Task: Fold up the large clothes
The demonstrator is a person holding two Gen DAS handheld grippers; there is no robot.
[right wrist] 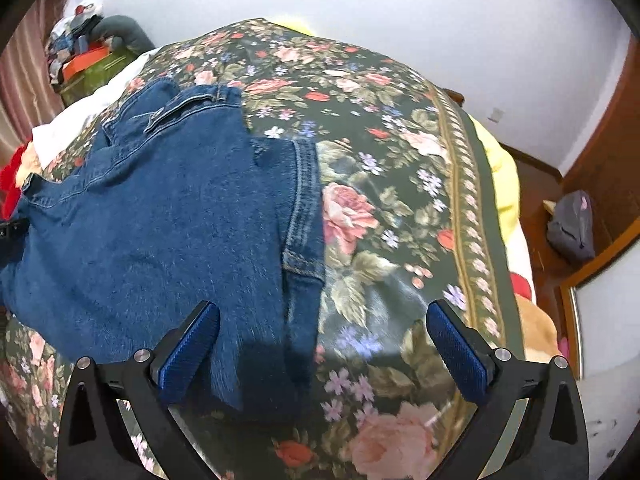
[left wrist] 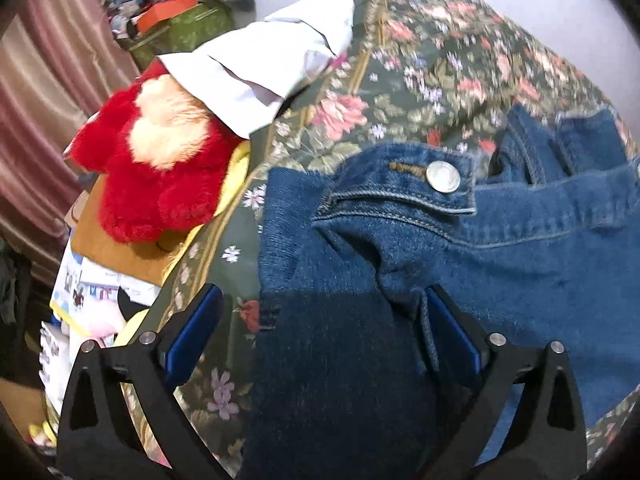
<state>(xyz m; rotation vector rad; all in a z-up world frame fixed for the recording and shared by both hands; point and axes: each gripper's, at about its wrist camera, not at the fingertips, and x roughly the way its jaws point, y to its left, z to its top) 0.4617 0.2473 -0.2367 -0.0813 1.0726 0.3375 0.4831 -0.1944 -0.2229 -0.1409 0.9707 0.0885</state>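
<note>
A pair of blue jeans (left wrist: pixel 400 264) lies folded over on a bed with a dark floral bedspread (left wrist: pixel 420 60). The waistband with its metal button (left wrist: pixel 443 176) faces up. My left gripper (left wrist: pixel 325 322) hangs over the left part of the denim, open wide, its blue pads (left wrist: pixel 198 320) not pressing the cloth. In the right wrist view the jeans (right wrist: pixel 160 208) cover the left half of the bed, and a stitched hem edge (right wrist: pixel 306 208) runs down the middle. My right gripper (right wrist: pixel 323 346) stands open above that edge, one finger over denim, the other over the bedspread (right wrist: pixel 400 160).
A red plush toy (left wrist: pixel 152 168) and a white cloth (left wrist: pixel 272 60) lie at the bed's left edge, above cardboard and paper clutter (left wrist: pixel 108 256). A green box (left wrist: pixel 192 28) stands by pink curtains (left wrist: pixel 48 80). On the right are a yellow blanket edge (right wrist: pixel 504 176), wooden furniture (right wrist: pixel 612 152) and a grey bag (right wrist: pixel 572 226).
</note>
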